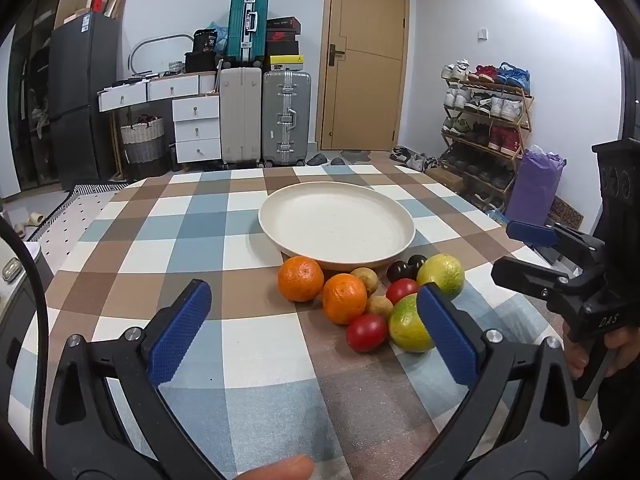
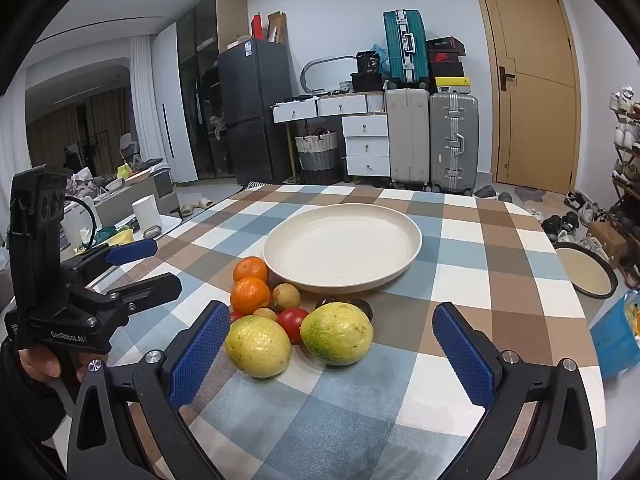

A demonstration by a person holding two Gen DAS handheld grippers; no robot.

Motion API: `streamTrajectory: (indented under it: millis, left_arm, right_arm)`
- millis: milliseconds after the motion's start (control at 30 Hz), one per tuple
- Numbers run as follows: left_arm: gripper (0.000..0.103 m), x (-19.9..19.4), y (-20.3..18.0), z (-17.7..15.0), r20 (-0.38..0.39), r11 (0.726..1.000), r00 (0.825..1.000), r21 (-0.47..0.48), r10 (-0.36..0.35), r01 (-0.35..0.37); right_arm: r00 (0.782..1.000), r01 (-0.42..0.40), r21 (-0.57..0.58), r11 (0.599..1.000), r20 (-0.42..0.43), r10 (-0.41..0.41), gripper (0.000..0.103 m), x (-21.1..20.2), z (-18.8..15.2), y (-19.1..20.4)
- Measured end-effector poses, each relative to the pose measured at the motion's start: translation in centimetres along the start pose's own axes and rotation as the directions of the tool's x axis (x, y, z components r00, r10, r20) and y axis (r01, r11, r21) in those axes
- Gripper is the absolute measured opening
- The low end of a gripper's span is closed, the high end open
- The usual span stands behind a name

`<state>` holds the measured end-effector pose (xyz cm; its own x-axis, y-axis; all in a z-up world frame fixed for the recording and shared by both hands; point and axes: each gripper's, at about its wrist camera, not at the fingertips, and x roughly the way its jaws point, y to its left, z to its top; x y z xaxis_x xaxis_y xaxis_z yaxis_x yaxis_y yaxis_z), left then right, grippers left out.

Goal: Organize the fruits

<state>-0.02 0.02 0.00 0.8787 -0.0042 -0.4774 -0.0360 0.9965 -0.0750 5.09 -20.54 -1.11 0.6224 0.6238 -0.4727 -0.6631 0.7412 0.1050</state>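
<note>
A cream plate [image 1: 336,226] stands bare on the checked tablecloth; it also shows in the right wrist view [image 2: 342,246]. In front of it lies a fruit cluster: two oranges [image 1: 301,279] [image 1: 344,298], two yellow-green fruits [image 2: 258,346] [image 2: 337,333], two red tomatoes [image 1: 366,332] [image 1: 401,290], small tan fruits [image 1: 366,279], dark plums [image 1: 400,270]. My left gripper [image 1: 316,332] is open and empty, just short of the cluster. My right gripper [image 2: 332,356] is open and empty, its fingers flanking the two yellow-green fruits without touching.
The right gripper shows at the right edge of the left wrist view [image 1: 560,264], the left gripper at the left of the right wrist view [image 2: 120,276]. Beyond the table stand suitcases [image 1: 286,116], drawers [image 1: 196,128], a shoe rack [image 1: 486,120] and a door [image 1: 366,56].
</note>
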Motion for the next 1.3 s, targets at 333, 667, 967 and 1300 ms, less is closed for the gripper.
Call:
streamTrajectory:
  millis: [333,667,967,1300]
  left_arm:
    - [0.103,-0.01,-0.02,0.01,-0.002,1.000,1.000,0.009,0.004,-0.004]
    - [0.103,0.00,-0.04,0.01,-0.002,1.000,1.000,0.010,0.007,-0.007]
    - [0.103,0.00,-0.04,0.01,-0.002,1.000,1.000,0.011,0.007,-0.007]
    - [0.103,0.00,-0.06,0.01,-0.003,1.000,1.000,0.011,0.008,-0.008]
  right_arm:
    - [1.000,0.002,0.000,1.000,-0.010,-0.002,0.103,0.11,0.01,0.00]
    - [1.000,0.001,0.000,1.000,-0.011,-0.001,0.103,0.07,-0.01,0.02]
    - [1.000,0.000,0.000,1.000,-0.011,0.000,0.103,0.10,-0.01,0.04]
    - [1.000,0.000,-0.001,1.000,-0.012,0.000,0.103,0.09,0.00,0.07]
